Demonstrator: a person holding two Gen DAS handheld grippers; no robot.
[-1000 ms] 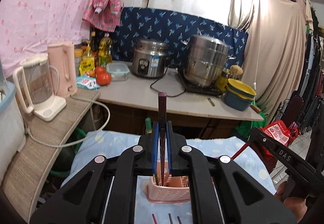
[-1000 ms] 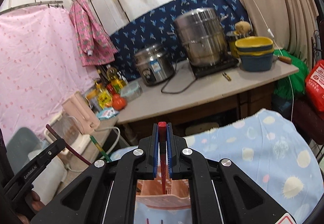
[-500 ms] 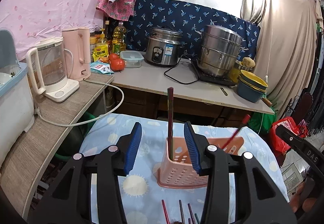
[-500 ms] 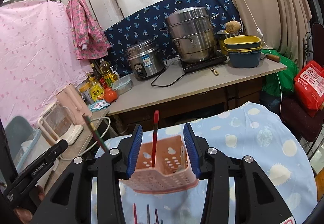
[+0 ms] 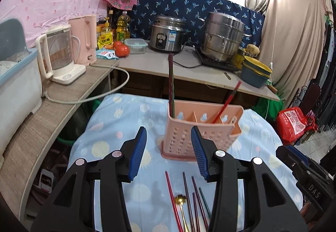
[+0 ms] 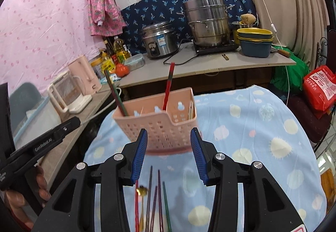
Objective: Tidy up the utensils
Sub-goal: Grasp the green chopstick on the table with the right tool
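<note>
With both tools standing partly open and empty, I judge the next pick is the loose chopsticks (image 5: 190, 200) on the blue-clothed bench (image 5: 117, 127). They lie at its near edge, just below and ahead of my left tool (image 5: 169, 152) and right tool (image 6: 168, 153), about equally close to both. Their long axes run from the near edge toward the pink caddy (image 5: 199, 133) in the bench's middle, a gold spoon (image 6: 142, 191) among them. Two chopsticks stand in the caddy, tips down.
</note>
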